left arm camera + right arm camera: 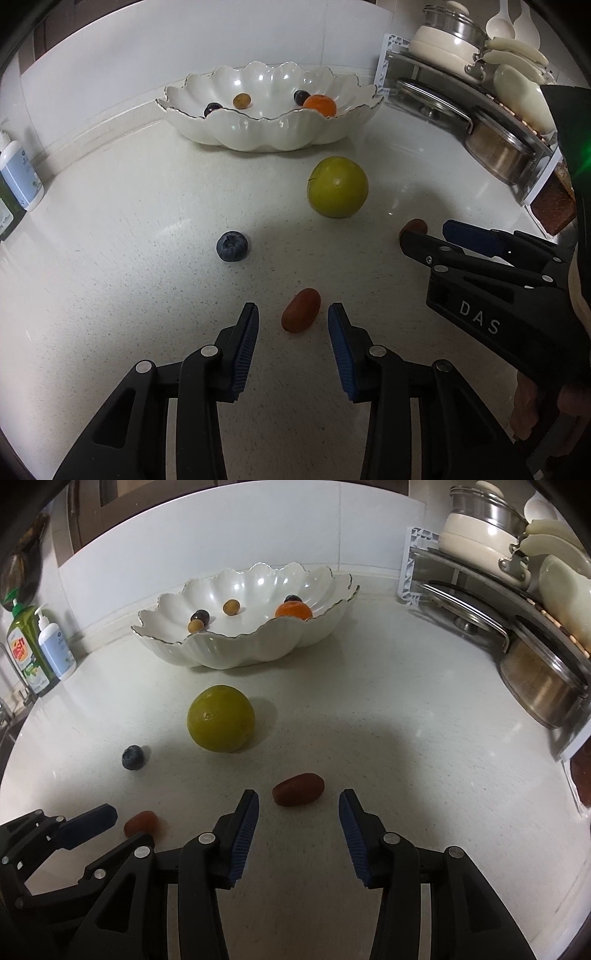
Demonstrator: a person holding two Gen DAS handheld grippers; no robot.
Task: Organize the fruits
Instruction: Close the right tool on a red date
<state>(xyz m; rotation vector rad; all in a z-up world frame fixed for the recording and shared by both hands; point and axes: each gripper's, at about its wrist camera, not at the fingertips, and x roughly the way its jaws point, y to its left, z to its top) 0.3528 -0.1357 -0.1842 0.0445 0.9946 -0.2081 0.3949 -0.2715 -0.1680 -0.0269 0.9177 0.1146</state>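
White speckled countertop [110, 295] runs back to a white tiled wall, forming the work surface.

Far left, against the wall: a green dish-soap bottle [26, 646] and a white pump bottle [55, 650], side by side.

Rear centre: a white scalloped bowl [266, 129]. It holds an orange citrus fruit [320, 105] at its right side, two dark grapes [202, 616], and two small tan-yellow fruits [231, 607].

Loose fruit on the countertop, left to right in the left wrist view:
- Blueberry [232, 246], well apart from the bowl.
- Red grape tomato [301, 310], just ahead of the left gripper [293, 314], lying between the fingertips and closer to the right-hand one. The fingers stand spread apart; no contact with the fruit is visible.
- Green round fruit [338, 186], between the bowl and the grippers.
- Second red grape tomato [298, 789], just ahead of the right gripper [298, 802]. The fingers stand wide apart, holding nothing. In the left wrist view one finger of this gripper partly hides the fruit.

Far right: a metal rack [461, 576] with a steel pot [543, 686], a glass lid [461, 605] and cream cookware [476, 535].
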